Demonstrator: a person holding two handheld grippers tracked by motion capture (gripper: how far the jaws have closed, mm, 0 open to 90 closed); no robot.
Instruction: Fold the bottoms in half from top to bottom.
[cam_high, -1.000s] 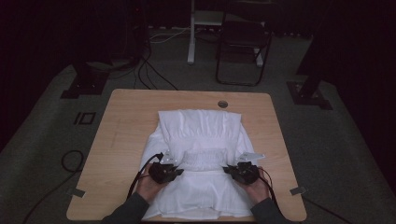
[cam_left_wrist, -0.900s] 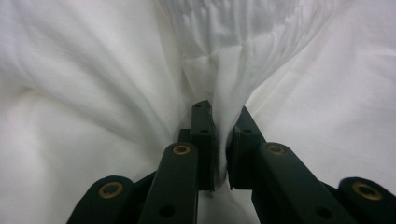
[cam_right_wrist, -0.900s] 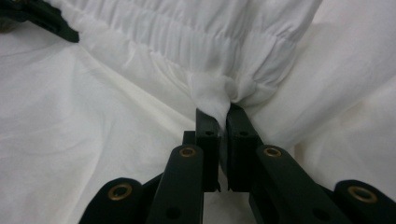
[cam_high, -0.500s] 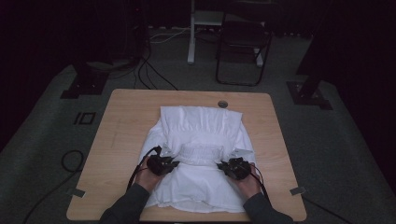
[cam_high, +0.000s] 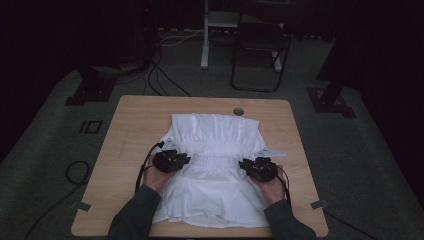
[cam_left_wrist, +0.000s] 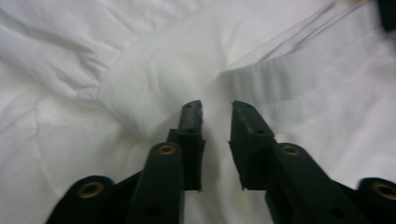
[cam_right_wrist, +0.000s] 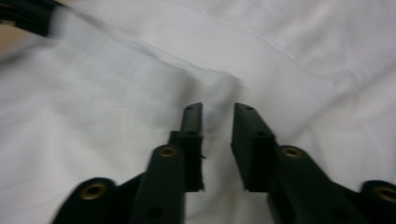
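Dim floor surrounds a wooden table (cam_high: 130, 140) where a white dress (cam_high: 215, 165) lies flat. Left gripper (cam_left_wrist: 217, 109) jaws stand slightly parted above the cloth, just opened, gripping nothing. Right gripper (cam_right_wrist: 218, 112) likewise, over a fold.

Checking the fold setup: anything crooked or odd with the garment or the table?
Mostly tidy. The white garment lies roughly centred on the table, but its near hem hangs just over the table's front edge, and a small flap sticks out on the right side. Nothing spilled or damaged.
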